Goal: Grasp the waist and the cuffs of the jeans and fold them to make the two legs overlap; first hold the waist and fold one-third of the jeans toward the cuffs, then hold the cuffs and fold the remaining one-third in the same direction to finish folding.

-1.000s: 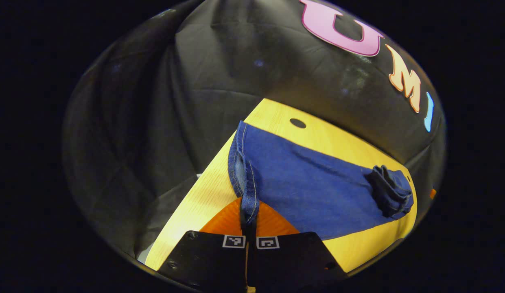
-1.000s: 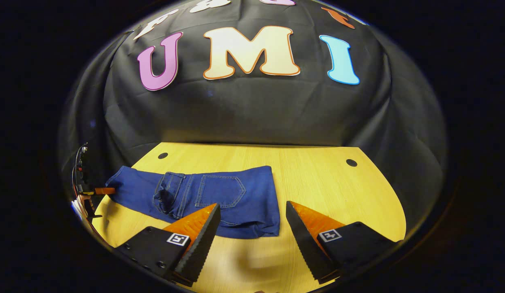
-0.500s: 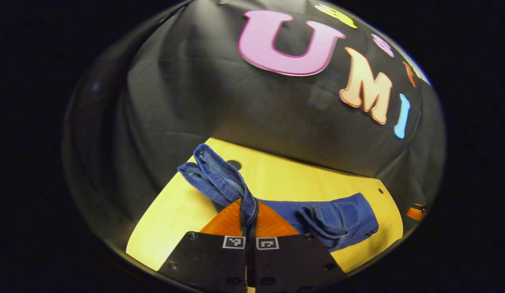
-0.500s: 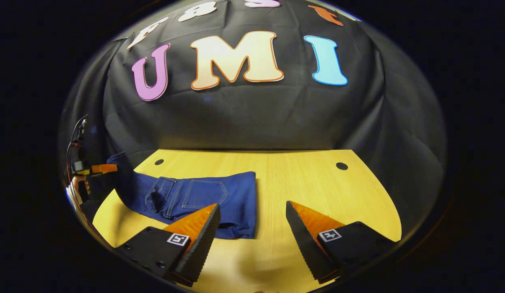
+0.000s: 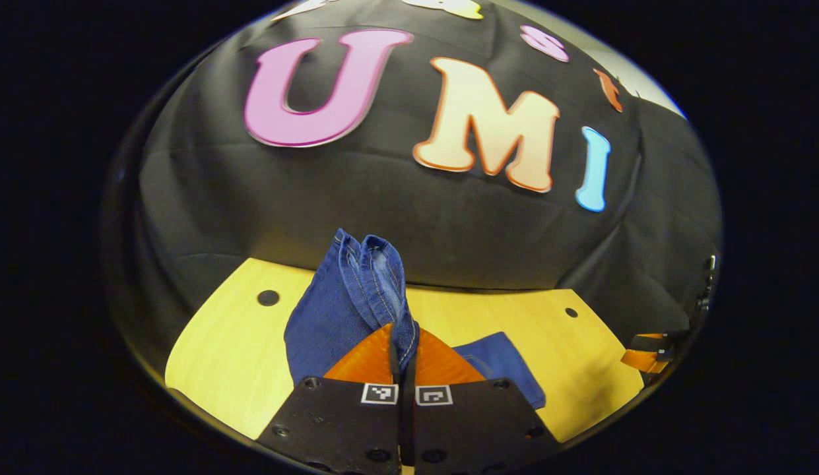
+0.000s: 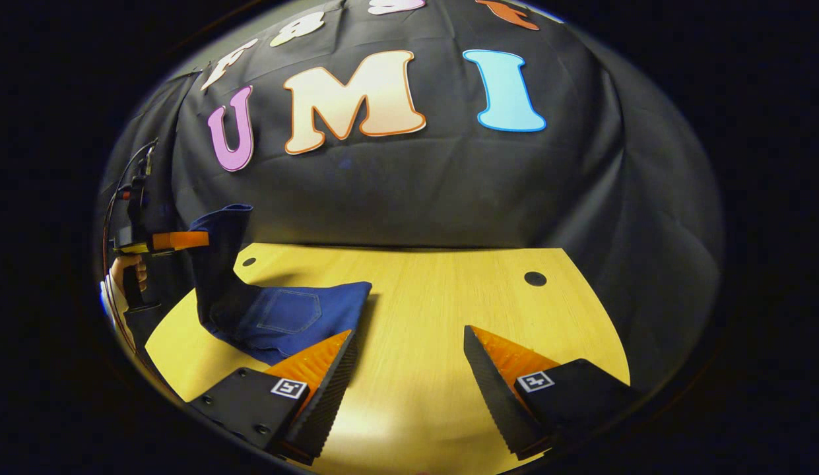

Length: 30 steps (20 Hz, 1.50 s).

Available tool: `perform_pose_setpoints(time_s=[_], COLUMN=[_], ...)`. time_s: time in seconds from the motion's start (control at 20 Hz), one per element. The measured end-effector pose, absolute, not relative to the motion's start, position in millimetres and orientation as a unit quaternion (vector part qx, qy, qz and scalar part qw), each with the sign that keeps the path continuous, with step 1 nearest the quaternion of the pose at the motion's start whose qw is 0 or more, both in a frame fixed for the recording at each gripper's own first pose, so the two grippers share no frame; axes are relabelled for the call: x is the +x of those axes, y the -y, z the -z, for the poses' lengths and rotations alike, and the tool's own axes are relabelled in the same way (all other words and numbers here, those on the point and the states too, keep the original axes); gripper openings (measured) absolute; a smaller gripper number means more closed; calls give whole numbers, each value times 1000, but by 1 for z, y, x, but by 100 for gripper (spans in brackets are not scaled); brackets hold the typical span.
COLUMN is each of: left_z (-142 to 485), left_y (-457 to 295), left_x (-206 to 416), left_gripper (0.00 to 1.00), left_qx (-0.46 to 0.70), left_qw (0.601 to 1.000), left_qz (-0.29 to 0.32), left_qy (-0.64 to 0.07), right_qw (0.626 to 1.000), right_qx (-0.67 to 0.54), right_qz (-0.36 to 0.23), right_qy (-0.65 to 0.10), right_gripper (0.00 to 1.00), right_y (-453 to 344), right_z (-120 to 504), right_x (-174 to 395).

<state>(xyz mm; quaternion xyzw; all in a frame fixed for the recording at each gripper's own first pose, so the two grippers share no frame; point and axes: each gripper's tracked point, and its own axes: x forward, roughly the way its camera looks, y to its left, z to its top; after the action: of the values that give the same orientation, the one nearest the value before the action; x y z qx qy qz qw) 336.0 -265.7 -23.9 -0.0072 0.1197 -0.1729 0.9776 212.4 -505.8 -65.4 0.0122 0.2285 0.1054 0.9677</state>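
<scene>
The blue jeans (image 6: 287, 316) lie partly folded on the left of the wooden table (image 6: 435, 303), back pocket facing up. My left gripper (image 5: 404, 336) is shut on the doubled cuffs (image 5: 376, 277), which stand up above its orange fingers; the leg cloth hangs down from them to the table. From the right gripper view, that left gripper (image 6: 175, 241) is raised above the table's left end with the cuffs lifted. My right gripper (image 6: 409, 353) stands open over the table's near edge, just right of the jeans, with nothing between its fingers.
Two round holes (image 6: 534, 278) sit near the table's back corners. Black cloth walls close in behind and at both sides. A hand (image 6: 127, 270) holds the left gripper's handle. In the left gripper view the right gripper (image 5: 647, 353) shows at the far right edge.
The left gripper has lifted the cuffs off the table and swung them up and toward the folded part. The jeans' flat part has drawn leftward. The right gripper stays open, drifting slightly right.
</scene>
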Motion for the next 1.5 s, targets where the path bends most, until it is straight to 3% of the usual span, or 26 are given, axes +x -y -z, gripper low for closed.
perform_pose_setpoints(time_s=[0.25, 0.55, 0.7, 0.8, 0.85, 1.0, 1.05, 1.5], left_z=[83, 187, 202, 198, 203, 189, 179, 92], left_y=[347, 359, 356, 372, 385, 374, 359, 245], left_x=[321, 319, 313, 301, 294, 272, 270, 222], left_gripper=[0, 0, 0, 1, 26, 100, 96, 95], left_qx=[57, 150, 127, 82, 55, 48, 56, 86], left_qw=[966, 953, 955, 950, 941, 940, 944, 964], left_qz=[197, 157, 138, 186, 221, 230, 223, 198], left_qy=[-160, -213, -228, -238, -252, -248, -237, -156], right_qw=[965, 964, 963, 963, 963, 966, 968, 976], right_qx=[23, 35, 41, 44, 49, 65, 67, 144], right_qz=[-114, -118, -120, -118, -117, -113, -108, -73], right_qy=[-234, -237, -239, -237, -236, -221, -214, -144], right_gripper=[99, 99, 99, 99, 99, 99, 99, 99], right_y=[526, 533, 531, 529, 526, 511, 506, 452], right_z=[79, 89, 89, 84, 80, 61, 53, -16], right_x=[216, 217, 213, 209, 205, 193, 187, 134])
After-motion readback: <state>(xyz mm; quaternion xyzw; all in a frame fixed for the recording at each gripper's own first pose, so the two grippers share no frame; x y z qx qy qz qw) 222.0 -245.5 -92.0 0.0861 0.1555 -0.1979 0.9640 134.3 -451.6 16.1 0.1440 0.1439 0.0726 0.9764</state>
